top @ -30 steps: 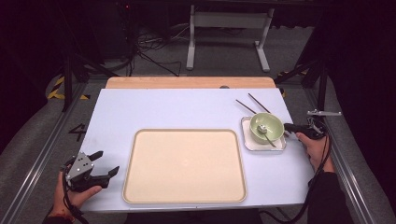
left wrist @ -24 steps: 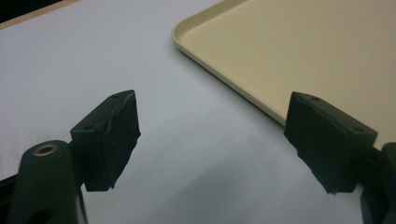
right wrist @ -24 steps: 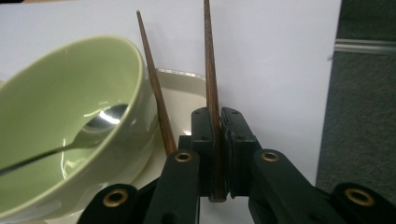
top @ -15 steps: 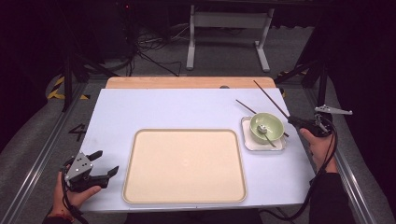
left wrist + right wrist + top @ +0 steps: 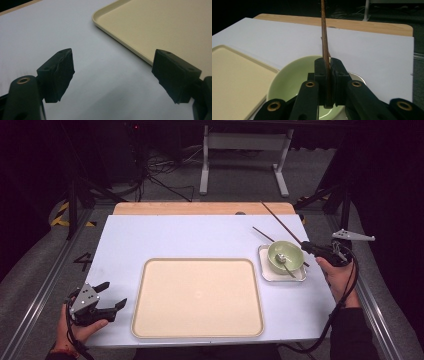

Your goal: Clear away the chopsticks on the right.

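Chopstick [image 5: 325, 47]: I am clamping it between my right gripper's [image 5: 327, 75] jaws, lifting it clear of the table [image 5: 190, 237], above the green bowl [image 5: 285, 256].
Table: it is carrying a bare beige tray [image 5: 150, 320] at centre.
Tray: I am judging it the likely destination, so the next move is calling for a carry across.
Bowl: it is sitting on a white plate [image 5: 266, 274] with a spoon [image 5: 283, 261] inside.
Second chopstick [image 5: 262, 234]: it is lying just behind the plate.
Left gripper [image 5: 112, 75]: I am resting it with jaws apart, holding nothing, beside the tray's corner.

One chopstick [image 5: 280, 222] up, one chopstick on the table [image 5: 264, 234].
The dark brown raised stick slants away from the right gripper [image 5: 306, 248] clamping it, above the green bowl [image 5: 286, 256].
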Demonstrator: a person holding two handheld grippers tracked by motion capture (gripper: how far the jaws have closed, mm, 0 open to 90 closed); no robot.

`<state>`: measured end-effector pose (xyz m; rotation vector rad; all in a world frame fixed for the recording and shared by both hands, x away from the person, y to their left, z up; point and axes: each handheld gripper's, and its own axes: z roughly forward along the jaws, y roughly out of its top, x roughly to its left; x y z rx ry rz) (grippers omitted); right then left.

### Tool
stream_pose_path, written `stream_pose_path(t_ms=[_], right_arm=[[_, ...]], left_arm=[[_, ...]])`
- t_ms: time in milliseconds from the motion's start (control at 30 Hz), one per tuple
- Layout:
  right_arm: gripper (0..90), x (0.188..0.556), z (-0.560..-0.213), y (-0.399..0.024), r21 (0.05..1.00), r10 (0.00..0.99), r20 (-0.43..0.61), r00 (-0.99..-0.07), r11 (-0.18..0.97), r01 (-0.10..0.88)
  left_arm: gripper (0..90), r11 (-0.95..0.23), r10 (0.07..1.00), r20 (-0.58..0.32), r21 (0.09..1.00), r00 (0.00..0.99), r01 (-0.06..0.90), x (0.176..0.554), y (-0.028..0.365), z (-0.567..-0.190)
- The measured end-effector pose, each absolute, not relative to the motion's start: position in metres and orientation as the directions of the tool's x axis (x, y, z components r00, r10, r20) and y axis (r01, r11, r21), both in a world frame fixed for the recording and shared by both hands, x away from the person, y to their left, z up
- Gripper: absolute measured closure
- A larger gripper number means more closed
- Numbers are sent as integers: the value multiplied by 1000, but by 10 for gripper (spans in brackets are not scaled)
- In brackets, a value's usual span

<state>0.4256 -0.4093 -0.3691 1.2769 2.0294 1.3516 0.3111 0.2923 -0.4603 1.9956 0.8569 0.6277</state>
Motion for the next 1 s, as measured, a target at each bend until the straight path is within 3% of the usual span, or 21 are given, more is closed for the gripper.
stream_pose_path(t_ms=[1000], right_arm=[[849,384,-343,-337,893,754,65,-654,248,375]], left_arm=[[178,-382,766,103,866,634,321,308,296,-460]])
